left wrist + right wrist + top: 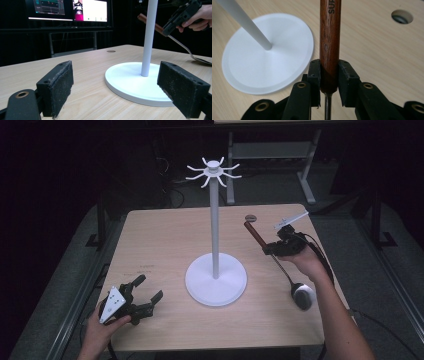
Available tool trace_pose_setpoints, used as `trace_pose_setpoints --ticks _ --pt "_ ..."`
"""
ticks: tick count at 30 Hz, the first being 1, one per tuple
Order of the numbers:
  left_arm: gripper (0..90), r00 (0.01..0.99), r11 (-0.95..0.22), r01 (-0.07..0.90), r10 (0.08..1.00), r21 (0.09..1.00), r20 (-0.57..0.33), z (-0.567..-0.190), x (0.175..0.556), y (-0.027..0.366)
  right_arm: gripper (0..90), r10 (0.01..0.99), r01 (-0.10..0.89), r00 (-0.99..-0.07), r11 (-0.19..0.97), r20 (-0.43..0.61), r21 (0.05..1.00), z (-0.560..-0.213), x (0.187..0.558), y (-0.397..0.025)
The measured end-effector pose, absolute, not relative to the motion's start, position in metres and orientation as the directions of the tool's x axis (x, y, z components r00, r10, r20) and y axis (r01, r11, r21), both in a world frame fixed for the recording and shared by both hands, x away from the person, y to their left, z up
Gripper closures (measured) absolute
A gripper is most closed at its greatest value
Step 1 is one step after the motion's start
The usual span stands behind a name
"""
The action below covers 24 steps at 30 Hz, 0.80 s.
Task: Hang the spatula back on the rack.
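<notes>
The left claw (148, 301) sits low at the near left corner of the desk (165, 235) — its jaws are wide apart and hold nothing. There is bare wood all around it. In the middle stands one white stand (215, 279) with a tall pole. To the right, the right claw (266, 249) is squeezed tight on the brown handle of one spoon (303, 296), whose bowl hangs near the right edge. One small round hole (250, 218) lies far back.

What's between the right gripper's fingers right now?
The right gripper is shut on the ladle's wooden handle; its metal shaft runs out below. The fingers cover the handle's sides there. The ladle's bowl shows in the high view.
</notes>
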State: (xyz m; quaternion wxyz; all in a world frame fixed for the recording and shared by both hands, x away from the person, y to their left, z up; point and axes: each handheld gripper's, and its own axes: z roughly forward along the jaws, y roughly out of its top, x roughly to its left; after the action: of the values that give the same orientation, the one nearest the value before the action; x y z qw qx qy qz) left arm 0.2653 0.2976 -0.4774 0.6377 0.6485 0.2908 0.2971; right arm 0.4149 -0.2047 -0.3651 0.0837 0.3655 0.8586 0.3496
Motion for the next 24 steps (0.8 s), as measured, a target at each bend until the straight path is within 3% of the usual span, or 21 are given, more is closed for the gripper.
trace_pose_setpoints --ticks 24 --pt "12.8 0.653 -0.018 0.000 0.757 1.000 0.014 -0.477 0.265 0.298 73.1 0.676 0.417 -0.729 0.310 0.110 0.854 -0.333 0.375 -0.235"
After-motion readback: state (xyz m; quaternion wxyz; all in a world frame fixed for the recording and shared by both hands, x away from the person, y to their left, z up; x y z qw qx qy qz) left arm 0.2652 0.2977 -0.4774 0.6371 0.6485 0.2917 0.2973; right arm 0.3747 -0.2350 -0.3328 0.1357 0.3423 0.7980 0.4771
